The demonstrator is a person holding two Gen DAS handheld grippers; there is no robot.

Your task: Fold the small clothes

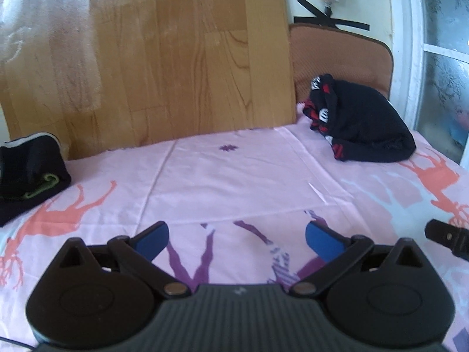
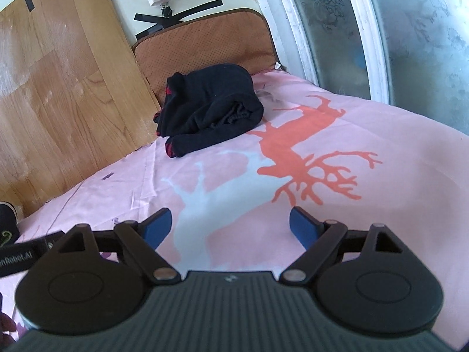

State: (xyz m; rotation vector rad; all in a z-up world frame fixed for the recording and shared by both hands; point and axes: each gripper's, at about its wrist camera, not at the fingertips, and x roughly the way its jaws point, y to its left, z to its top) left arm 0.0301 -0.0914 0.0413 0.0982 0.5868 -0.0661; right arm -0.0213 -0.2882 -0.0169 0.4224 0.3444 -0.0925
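left gripper point(image 1: 236, 239) fingers apart | right gripper point(image 2: 230, 224) fingers apart | pink bedsheet point(image 1: 234, 182) | wooden board point(image 1: 176, 58) behind

Pink deer-print bedsheet point(image 1: 234, 176), wooden board point(image 1: 176, 58) behind — frosted window point(image 2: 351, 29), daylight.

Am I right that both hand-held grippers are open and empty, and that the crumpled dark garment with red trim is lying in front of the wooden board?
Not quite. Both the left hand-held gripper and the right hand-held gripper are open and empty, but the crumpled dark garment lies in front of the brown cushion, beside the wooden board. The right wrist view shows this.
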